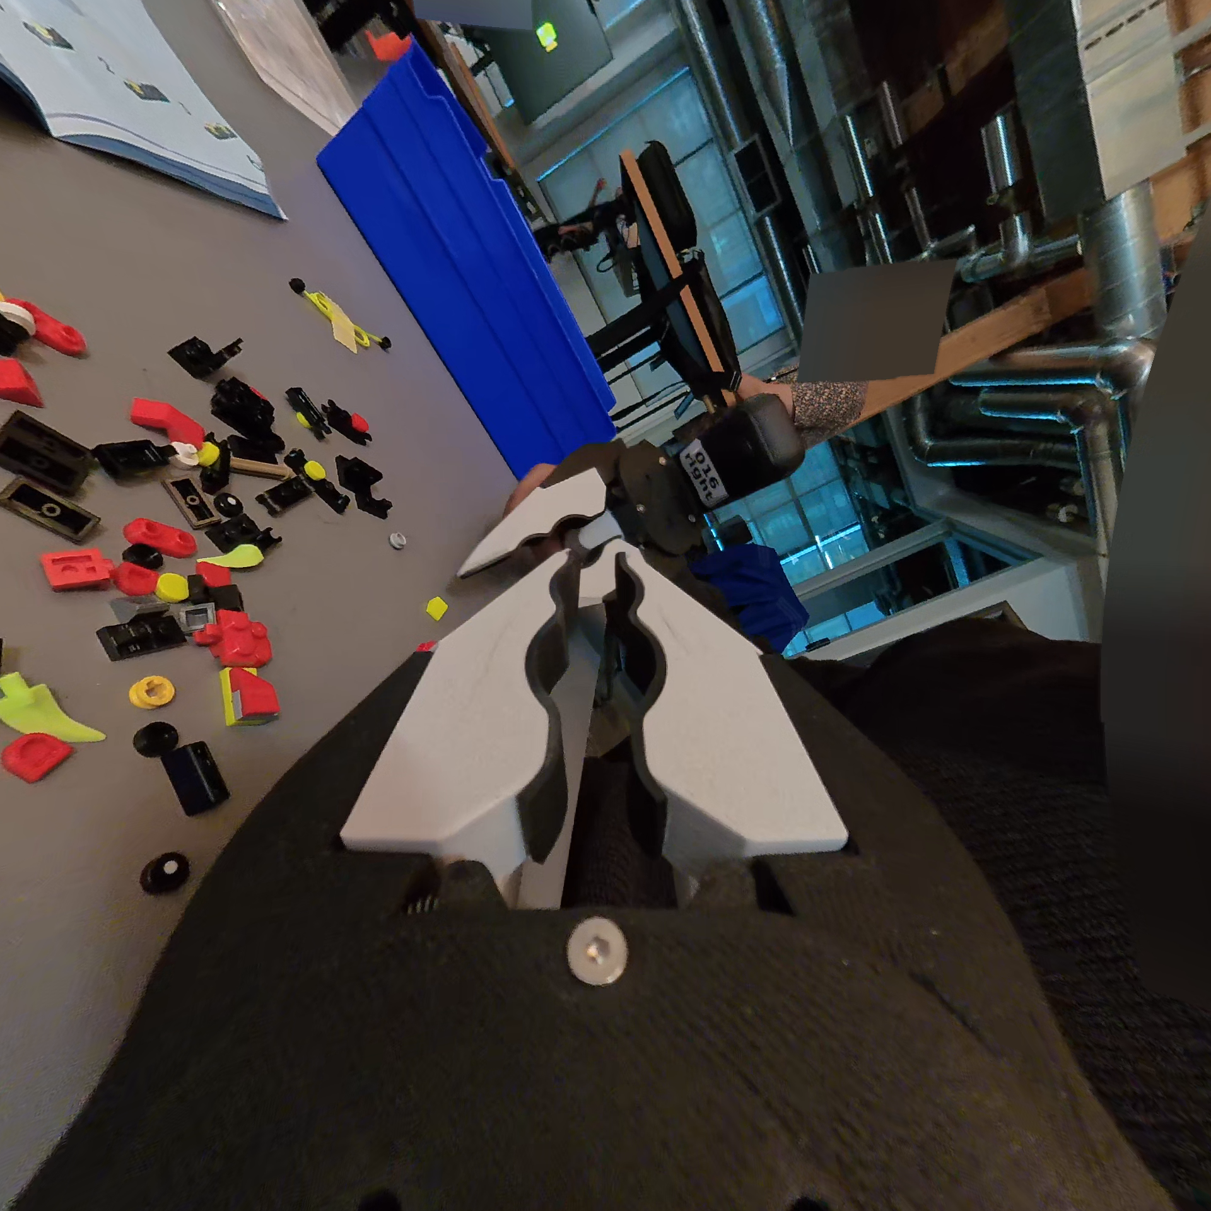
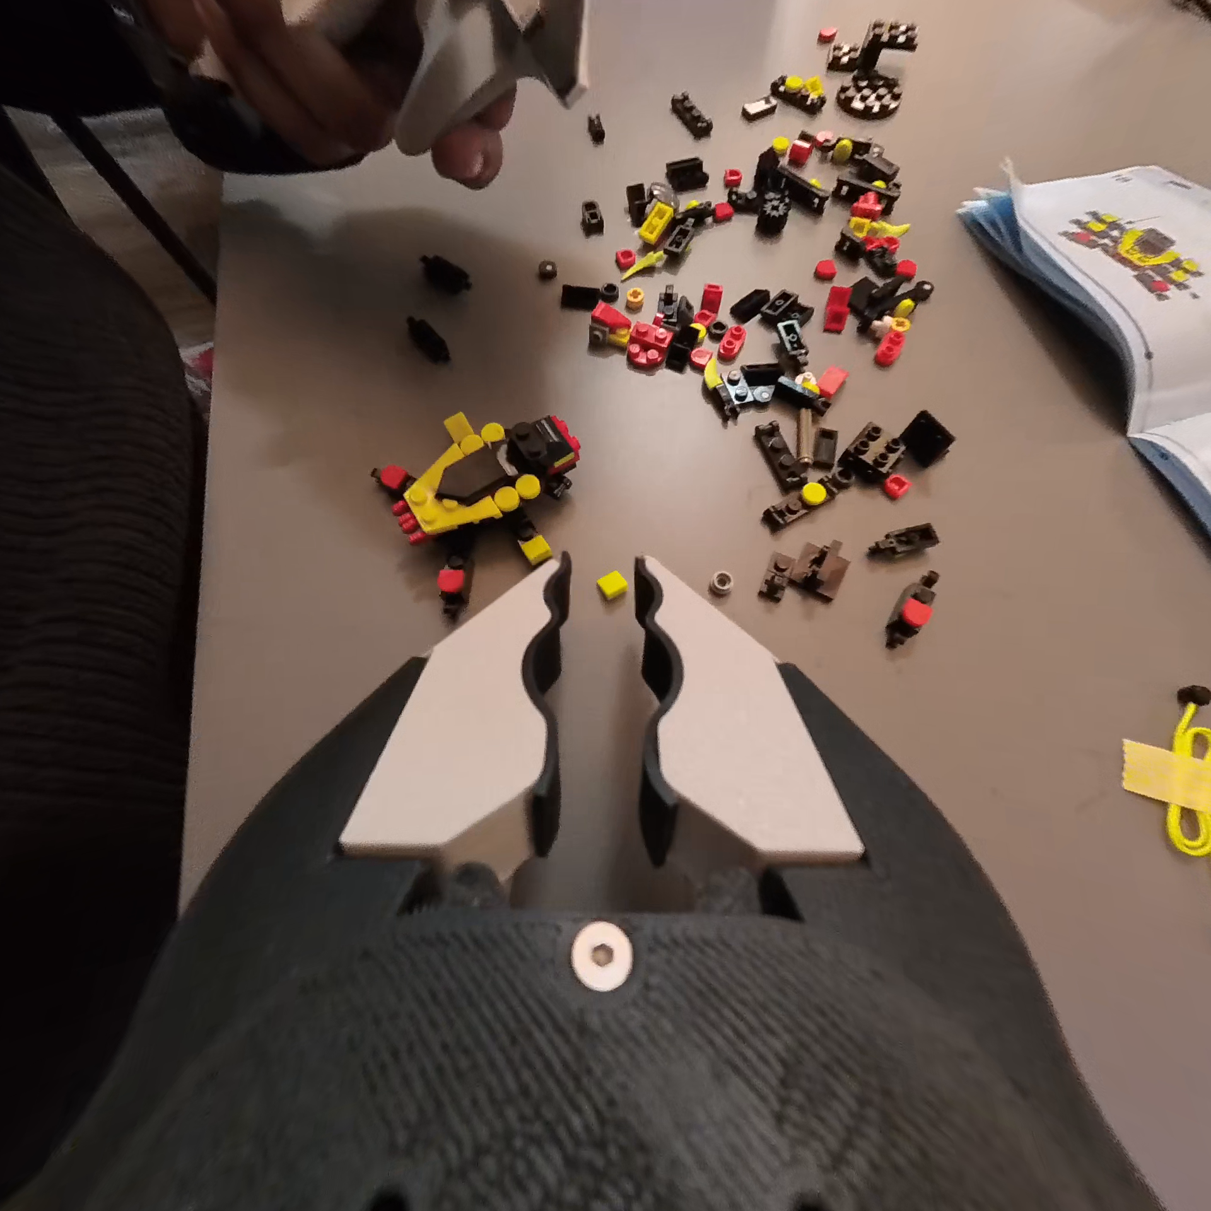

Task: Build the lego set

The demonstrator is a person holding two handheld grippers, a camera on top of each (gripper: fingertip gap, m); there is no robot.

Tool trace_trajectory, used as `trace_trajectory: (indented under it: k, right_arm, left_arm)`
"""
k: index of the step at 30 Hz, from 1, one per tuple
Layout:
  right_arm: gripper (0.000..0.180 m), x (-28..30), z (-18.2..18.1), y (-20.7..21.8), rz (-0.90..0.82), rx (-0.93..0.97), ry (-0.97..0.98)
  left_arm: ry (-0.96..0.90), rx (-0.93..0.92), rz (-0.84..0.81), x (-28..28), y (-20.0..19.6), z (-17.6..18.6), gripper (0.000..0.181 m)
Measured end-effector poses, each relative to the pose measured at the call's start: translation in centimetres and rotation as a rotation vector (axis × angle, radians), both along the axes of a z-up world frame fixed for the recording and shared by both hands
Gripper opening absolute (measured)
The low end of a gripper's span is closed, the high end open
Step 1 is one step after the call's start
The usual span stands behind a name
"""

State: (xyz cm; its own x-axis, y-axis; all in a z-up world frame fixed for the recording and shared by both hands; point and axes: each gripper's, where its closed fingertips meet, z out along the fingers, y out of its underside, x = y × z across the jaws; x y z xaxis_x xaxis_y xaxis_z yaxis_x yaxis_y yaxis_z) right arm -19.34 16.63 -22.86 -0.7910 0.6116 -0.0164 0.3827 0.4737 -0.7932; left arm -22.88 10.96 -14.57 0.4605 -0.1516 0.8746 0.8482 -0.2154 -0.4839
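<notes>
— What's the biggest thing in front of you?

— The grey table (image 2: pixel 367 314). At two o'clock in my right view lies the open booklet (image 2: pixel 1114 275); in the left view a blue bin (image 1: pixel 459 262) stands at twelve.

— And the lego?

— The half-built model (image 2: pixel 478 485), yellow, black and red, sits on the table at eleven o'clock from my right tongs (image 2: pixel 601 570), just beside the left fingertip. The loose pile (image 2: pixel 773 282) spreads from twelve to two, well apart from the model.

— Your right tongs?

— Parted, holding nothing, low over the table. A small yellow tile (image 2: pixel 612 584) lies in line with the gap at the tips; I cannot tell if either touches it. A grey stud (image 2: pixel 722 580) sits just at one o'clock.

— The left tongs?

— My left tongs (image 1: pixel 593 563) are tilted, pointing off the table edge, tips nearly together. Whether they pinch anything, I cannot tell. The right tongs show just beyond them.
</notes>
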Motion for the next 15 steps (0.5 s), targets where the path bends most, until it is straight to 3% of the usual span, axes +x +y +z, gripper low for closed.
trace_trajectory:
  k: [9, 11, 15]
  right_arm:
    - [0.017, -0.4, -1.8, 0.1, 0.046, 0.091, -0.049]
    - [0.008, -0.3, -2.1, 0.0, 0.051, 0.110, -0.050]
    - [0.007, -1.6, -0.9, 0.6, -0.019, 0.138, 0.043]
  left_arm:
    - [0.005, -0.026, -0.056, 1.3, 0.3, -0.5, 0.010]
    - [0.011, -0.032, -0.059, 1.4, 0.4, -0.6, 0.010]
    - [0.044, -0.055, -0.042, 1.2, 0.3, -1.0, 0.010]
